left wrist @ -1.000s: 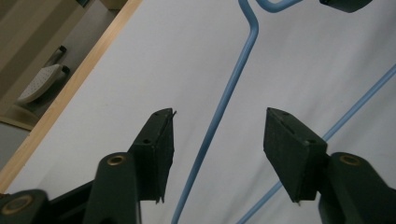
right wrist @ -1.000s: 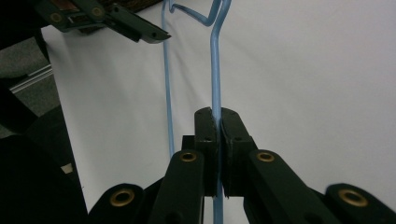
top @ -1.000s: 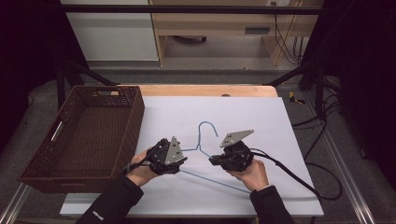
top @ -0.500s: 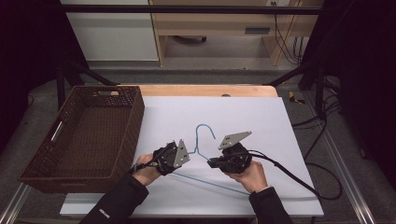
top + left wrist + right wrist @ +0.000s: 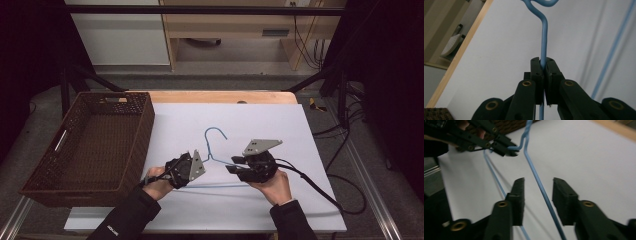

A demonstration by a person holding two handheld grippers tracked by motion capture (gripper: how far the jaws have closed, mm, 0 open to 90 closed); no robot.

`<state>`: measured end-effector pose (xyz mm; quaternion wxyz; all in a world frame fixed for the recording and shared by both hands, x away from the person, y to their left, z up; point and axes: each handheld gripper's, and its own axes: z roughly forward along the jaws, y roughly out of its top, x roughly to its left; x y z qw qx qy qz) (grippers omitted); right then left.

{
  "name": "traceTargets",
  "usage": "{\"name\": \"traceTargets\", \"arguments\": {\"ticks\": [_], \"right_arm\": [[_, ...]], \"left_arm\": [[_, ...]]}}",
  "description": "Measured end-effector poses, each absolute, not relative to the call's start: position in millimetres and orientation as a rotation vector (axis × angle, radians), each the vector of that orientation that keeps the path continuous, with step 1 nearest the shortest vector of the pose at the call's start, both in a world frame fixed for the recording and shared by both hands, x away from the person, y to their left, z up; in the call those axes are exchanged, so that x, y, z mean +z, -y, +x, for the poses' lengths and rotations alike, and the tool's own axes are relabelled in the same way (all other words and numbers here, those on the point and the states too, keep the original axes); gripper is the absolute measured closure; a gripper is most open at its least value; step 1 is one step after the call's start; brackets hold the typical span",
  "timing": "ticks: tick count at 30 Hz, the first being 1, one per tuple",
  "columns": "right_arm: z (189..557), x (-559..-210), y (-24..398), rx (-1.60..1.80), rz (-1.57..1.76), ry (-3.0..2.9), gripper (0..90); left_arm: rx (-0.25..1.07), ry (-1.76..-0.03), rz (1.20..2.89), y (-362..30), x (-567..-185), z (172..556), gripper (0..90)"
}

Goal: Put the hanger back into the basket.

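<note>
A blue wire hanger (image 5: 215, 131) lies on the white table sheet (image 5: 260, 115), hook pointing away from me. My left gripper (image 5: 204, 161) is shut on the wire just below the hook. In the left gripper view the pads (image 5: 537, 67) pinch the hanger's neck (image 5: 545, 37) tight. My right gripper (image 5: 231, 166) sits on the hanger's right shoulder. Its jaws have just been opening. In the right gripper view the hanger's wire (image 5: 534, 173) runs between them without touching either pad (image 5: 520, 190). The left gripper (image 5: 510, 149) shows beyond, clamped on the wire.
A dark brown wicker basket (image 5: 142, 125) stands at the table's left. The right gripper's black cable (image 5: 320, 192) trails over the sheet toward the right edge. A wooden table edge (image 5: 220, 96) borders the far side.
The left gripper closed on the hanger's neck and its plate tipped upright. The right gripper's jaws let go of the wire and opened. The hook shifted slightly left.
</note>
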<state>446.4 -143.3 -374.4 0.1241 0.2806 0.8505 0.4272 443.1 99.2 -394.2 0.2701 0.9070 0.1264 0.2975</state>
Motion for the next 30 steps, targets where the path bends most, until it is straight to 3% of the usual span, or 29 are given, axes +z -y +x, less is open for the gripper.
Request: {"name": "traceTargets", "arguments": {"ticks": [7,15,21,30], "right_arm": [[435.9,-360.7,160.8,1.2,0.845,-2.23,28.8],[429.2,-364.2,187.2,1.239,0.999,-2.061,10.4],[424.1,-370.8,211.3,1.277,1.093,-1.969,3.6],[413.6,-384.4,236.0,1.274,1.154,-1.915,3.0]], "left_arm": [[0.81,-0.445,2.446,-99.1,-386.8,448.3,86.4],[0.8,-0.605,2.388,-101.9,-375.1,457.3,86.5],[0.8,-0.694,2.329,-106.7,-363.5,460.7,86.5],[0.8,-0.757,2.276,-115.5,-340.9,463.0,86.5]]}}
